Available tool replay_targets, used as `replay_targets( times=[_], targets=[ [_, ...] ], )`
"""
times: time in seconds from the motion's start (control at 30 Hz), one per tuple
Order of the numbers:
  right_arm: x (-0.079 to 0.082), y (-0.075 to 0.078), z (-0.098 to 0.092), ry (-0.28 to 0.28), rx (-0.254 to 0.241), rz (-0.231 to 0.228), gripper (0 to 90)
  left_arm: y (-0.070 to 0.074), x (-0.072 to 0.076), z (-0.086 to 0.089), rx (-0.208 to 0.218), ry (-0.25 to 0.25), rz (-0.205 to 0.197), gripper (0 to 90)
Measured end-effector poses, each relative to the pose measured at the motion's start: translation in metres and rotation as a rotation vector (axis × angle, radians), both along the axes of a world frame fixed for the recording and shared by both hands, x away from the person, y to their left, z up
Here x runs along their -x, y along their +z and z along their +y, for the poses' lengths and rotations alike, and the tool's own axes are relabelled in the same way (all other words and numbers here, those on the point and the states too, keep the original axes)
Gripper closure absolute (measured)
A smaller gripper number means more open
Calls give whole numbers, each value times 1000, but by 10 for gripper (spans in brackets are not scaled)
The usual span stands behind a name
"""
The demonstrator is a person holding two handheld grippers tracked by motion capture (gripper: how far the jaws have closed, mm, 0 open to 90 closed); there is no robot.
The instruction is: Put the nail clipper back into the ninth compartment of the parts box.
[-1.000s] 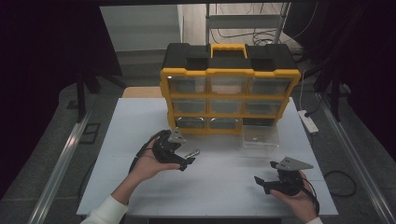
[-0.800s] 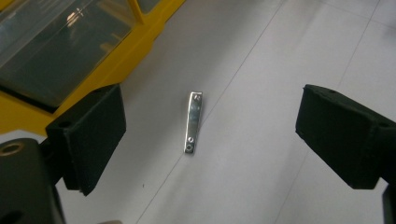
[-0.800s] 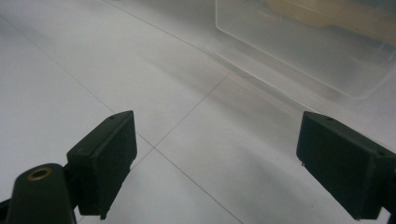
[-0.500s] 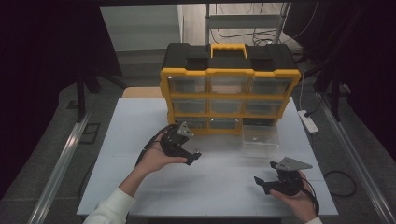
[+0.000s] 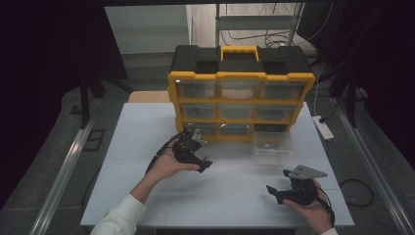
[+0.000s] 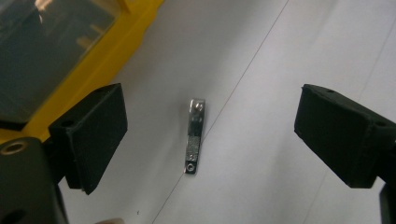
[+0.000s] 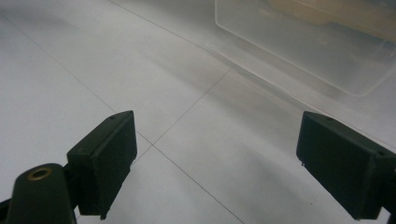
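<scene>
A small metal nail clipper (image 6: 195, 135) lies flat on the white table (image 5: 137, 147), just in front of the yellow and black drawer organizer (image 5: 240, 98). My left gripper (image 6: 212, 135) hangs open above the clipper, one jaw on each side of it and clear of it. In the high view the left gripper (image 5: 200, 159) sits near the organizer's bottom row, held from the left. My right gripper (image 5: 280, 192) rests open near the table's front right, and between its jaws (image 7: 233, 158) is bare table.
A clear plastic drawer (image 5: 272, 143) stands on the table in front of the organizer's dark bottom-right slot (image 5: 271, 128); its corner (image 7: 327, 42) lies ahead of my right gripper. A power strip (image 5: 323, 126) lies past the table's right edge.
My left gripper has moved forward and right, toward the organizer, and now hovers over the nail clipper. The right gripper has stayed still.
</scene>
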State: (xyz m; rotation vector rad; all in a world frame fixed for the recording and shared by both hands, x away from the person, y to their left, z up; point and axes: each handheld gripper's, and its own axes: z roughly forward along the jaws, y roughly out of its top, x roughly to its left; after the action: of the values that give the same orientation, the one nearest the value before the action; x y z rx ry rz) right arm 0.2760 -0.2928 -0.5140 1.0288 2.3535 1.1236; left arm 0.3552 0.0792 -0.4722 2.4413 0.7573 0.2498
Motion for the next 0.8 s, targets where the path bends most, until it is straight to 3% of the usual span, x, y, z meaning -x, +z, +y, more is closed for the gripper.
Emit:
replay_targets(
  times=[0.5, 0.8],
  targets=[
    [0, 0, 0, -1, 4, -1, 128, -16, -7, 0, -25, 16, 37, 122],
    [-1, -1, 0, 2, 6, 4, 128, -29, -11, -7, -72, 1, 40, 161]
  ],
)
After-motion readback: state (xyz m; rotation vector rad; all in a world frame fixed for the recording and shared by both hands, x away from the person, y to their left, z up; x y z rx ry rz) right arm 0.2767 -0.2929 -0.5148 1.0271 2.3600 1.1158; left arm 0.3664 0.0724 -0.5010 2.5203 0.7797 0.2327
